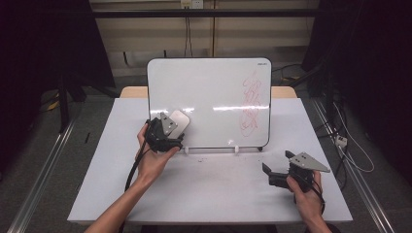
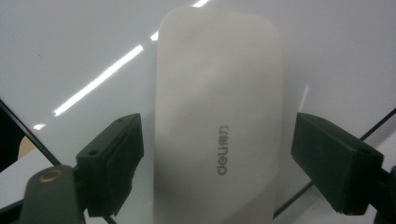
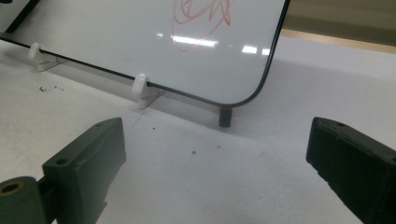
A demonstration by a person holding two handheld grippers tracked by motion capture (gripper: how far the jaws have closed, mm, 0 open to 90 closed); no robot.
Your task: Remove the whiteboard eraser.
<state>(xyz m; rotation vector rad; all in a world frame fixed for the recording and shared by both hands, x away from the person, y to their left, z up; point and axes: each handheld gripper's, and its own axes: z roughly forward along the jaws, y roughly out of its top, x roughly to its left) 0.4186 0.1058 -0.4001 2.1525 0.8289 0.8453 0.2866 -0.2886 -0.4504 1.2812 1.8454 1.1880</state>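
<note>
Here, a white eraser (image 2: 217, 121) lying flat against the whiteboard (image 1: 209, 97), low on its left part, with grey lettering along the casing. Left gripper (image 1: 167, 130) up at the board, fingers (image 2: 112, 158) set either side of the eraser, a narrow gap showing at each side, not pressing on it. Red scribble (image 1: 250, 104) well apart from the eraser, on the right part of the board. Board propped upright on the white surface (image 1: 209, 189), held in small white clips (image 3: 139, 86). Right gripper (image 1: 279, 171) low over the surface near the board's lower right corner, fingers (image 3: 86, 163) wide apart, nothing between them.
</note>
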